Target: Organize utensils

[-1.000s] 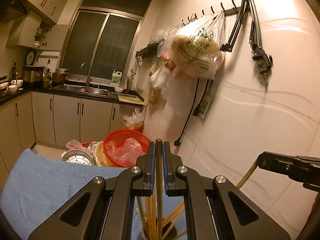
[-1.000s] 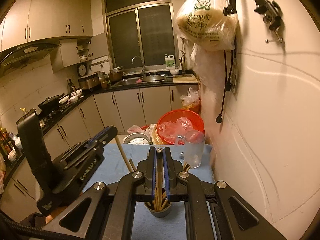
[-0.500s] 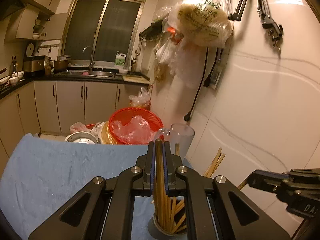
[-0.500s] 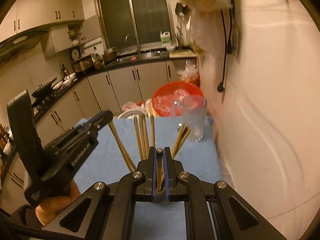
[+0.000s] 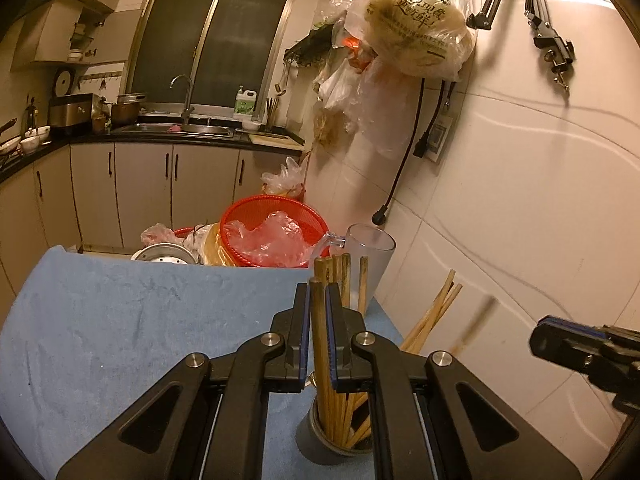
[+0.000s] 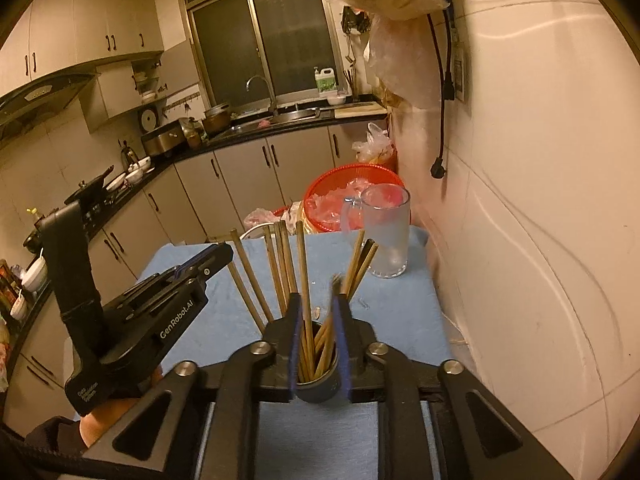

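A grey cup (image 5: 320,440) (image 6: 320,388) stands on the blue cloth (image 5: 120,320) and holds several wooden chopsticks (image 6: 280,256). My left gripper (image 5: 318,292) is shut on one chopstick (image 5: 319,328), whose lower end reaches down into the cup. From the right wrist view the left gripper (image 6: 218,254) comes in from the left. My right gripper (image 6: 318,308) hangs just above the cup with its jaws opening. A blurred chopstick (image 6: 334,286) is loose between them, with the pads off it. In the left wrist view the right gripper (image 5: 560,340) is at the right edge.
A frosted glass mug (image 6: 386,232) (image 5: 368,256) stands at the cloth's far right corner, near the tiled wall (image 6: 520,200). Beyond the table sit a red basket (image 5: 276,216) with plastic bags and a steel pot (image 5: 160,254). Kitchen cabinets and a sink lie farther back.
Both grippers have sunk toward the cup, bringing their chopsticks down into it. The right jaws have parted and its chopstick has come loose. The left stays shut on its chopstick.
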`<state>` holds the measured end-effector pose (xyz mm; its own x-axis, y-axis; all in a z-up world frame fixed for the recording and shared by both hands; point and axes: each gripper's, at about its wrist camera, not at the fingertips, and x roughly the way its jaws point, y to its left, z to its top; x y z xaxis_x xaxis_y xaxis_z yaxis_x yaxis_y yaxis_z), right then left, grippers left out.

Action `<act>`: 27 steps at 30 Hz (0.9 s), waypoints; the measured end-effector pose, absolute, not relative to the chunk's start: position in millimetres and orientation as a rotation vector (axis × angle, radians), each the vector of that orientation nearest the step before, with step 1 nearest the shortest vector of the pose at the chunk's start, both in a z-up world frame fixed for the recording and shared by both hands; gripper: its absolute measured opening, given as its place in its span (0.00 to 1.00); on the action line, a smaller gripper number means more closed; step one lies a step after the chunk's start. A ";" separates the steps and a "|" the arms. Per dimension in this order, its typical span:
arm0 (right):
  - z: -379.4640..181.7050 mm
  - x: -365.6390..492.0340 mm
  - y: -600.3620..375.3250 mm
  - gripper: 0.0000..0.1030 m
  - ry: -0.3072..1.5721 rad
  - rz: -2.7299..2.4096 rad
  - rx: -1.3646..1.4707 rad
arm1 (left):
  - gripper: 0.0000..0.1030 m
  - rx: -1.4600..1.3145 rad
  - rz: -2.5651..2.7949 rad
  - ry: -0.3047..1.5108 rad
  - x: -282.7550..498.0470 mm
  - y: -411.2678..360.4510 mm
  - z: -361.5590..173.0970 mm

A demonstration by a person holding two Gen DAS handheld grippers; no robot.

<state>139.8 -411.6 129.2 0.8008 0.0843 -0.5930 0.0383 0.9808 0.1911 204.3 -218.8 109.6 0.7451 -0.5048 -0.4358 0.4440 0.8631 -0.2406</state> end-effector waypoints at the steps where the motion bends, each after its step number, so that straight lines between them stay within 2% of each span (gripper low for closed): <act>1: 131.1 136.3 -410.9 0.25 0.636 0.023 0.197 | 0.07 -0.122 -0.527 0.513 201.6 -216.9 110.1; 3: 135.9 129.1 -409.9 0.27 0.620 0.015 0.191 | 0.08 -0.111 -0.521 0.506 195.0 -212.8 111.7; 5: 139.7 119.0 -410.1 0.33 0.602 0.005 0.196 | 0.19 -0.108 -0.511 0.500 185.0 -203.9 112.1; 6: 140.2 114.8 -410.4 0.41 0.594 -0.004 0.198 | 0.34 -0.106 -0.501 0.500 181.5 -201.0 112.0; 7: 140.7 109.2 -411.1 0.45 0.584 -0.013 0.201 | 0.43 -0.108 -0.487 0.493 174.1 -193.6 111.0; 9: 140.0 96.8 -411.6 0.59 0.562 -0.032 0.208 | 0.47 -0.101 -0.460 0.482 162.2 -182.3 108.7; 10: 138.5 90.8 -411.3 0.61 0.553 -0.040 0.212 | 0.54 -0.093 -0.450 0.483 157.0 -178.0 107.7; 11: 135.8 84.1 -410.2 0.70 0.545 -0.046 0.220 | 0.58 -0.077 -0.435 0.487 150.3 -172.1 105.0; 12: 131.6 77.0 -408.0 0.80 0.538 -0.050 0.229 | 0.67 -0.062 -0.422 0.490 145.1 -167.3 102.5; 13: 129.0 73.0 -406.5 0.85 0.533 -0.052 0.234 | 0.75 -0.035 -0.399 0.491 136.3 -160.1 98.9; 14: 122.8 65.8 -402.4 0.95 0.523 -0.054 0.241 | 0.77 -0.017 -0.386 0.487 130.3 -154.6 96.3; 15: 117.5 59.7 -398.5 1.00 0.513 -0.058 0.244 | 0.81 -0.001 -0.376 0.480 123.3 -148.4 93.9; 18: 96.9 42.9 -383.4 1.00 0.506 -0.046 0.258 | 0.87 0.044 -0.337 0.458 99.2 -123.2 84.3; 27: 38.2 18.8 -332.2 1.00 0.548 -0.076 0.204 | 0.92 0.028 -0.279 0.469 57.1 -77.7 59.7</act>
